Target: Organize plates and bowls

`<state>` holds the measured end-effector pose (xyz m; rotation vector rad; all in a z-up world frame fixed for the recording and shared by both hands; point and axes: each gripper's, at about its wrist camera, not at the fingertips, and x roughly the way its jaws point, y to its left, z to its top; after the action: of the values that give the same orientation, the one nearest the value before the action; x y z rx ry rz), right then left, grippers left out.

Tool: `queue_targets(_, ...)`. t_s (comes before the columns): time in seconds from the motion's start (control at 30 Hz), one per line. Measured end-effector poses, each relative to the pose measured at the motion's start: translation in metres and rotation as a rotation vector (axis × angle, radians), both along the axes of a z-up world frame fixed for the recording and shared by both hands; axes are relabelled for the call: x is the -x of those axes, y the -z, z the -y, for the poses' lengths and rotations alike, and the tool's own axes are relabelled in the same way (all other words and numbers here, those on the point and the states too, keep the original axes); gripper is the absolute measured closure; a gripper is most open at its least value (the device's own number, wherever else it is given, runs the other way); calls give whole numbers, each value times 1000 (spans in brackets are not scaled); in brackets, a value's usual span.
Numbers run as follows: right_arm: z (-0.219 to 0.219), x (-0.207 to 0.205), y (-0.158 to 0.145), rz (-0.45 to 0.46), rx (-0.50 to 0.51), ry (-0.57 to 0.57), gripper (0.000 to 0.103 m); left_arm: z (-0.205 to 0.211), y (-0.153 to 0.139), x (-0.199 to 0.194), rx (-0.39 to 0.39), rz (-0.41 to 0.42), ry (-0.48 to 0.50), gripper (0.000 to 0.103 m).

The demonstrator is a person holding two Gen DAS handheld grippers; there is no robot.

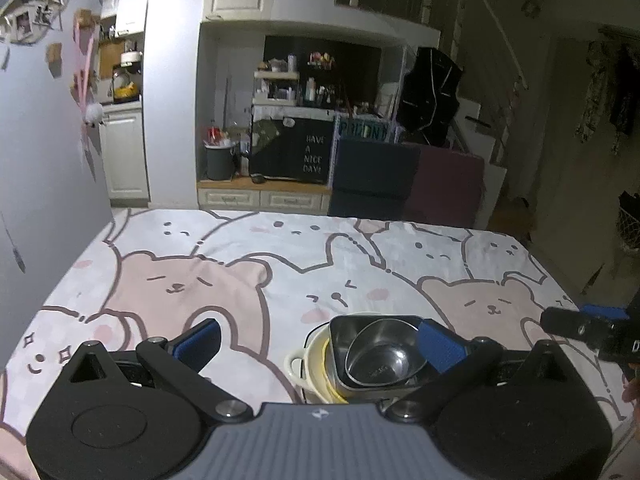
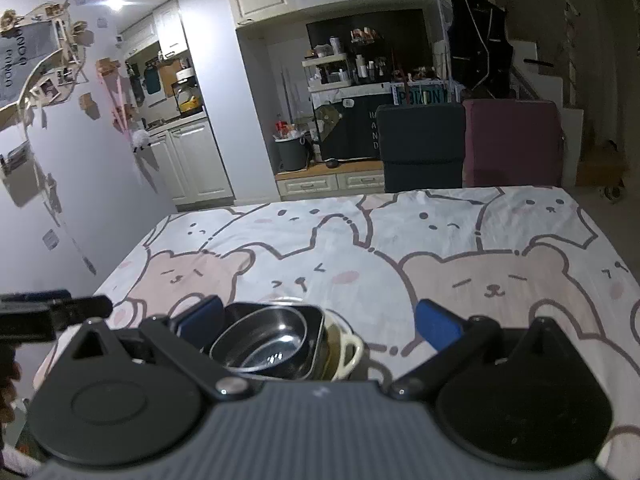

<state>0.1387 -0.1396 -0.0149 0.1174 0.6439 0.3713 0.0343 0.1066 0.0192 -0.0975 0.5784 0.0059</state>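
With its blue pads spread wide and holding nothing, the left gripper (image 1: 318,340) hovers beside the stacked dishes, as does the equally wide right gripper (image 2: 318,320); a round steel bowl (image 1: 382,354) sits inside a square steel bowl (image 1: 340,340), nested in a cream dish (image 1: 312,368) on the bear-print cloth (image 1: 240,264)

Round shiny steel bowl (image 1: 382,354) (image 2: 262,340) sat upright, nested inside square dark steel container (image 1: 340,330) (image 2: 314,320). Both rested in cream round ceramic dish with small loop handles (image 1: 308,368) (image 2: 352,350), stacked near table's front edge.
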Motion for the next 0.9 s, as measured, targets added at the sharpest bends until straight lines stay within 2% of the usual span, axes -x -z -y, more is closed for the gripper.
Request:
queue_targets(0.13,-2,19,4,36,34,14,0,6,6,19,-41,7,-18,0)
queue_targets(0.3,1,42,12,65,77,38,0,7,17,38,-50,3,-19,0)
queue_targets(0.5,5,62,22,74,95,58,0,19,31,56,-125,21,-24,0)
queue_targets(0.9,6,92,36,98,148,67,0,31,52,78,-136,-19,13,0)
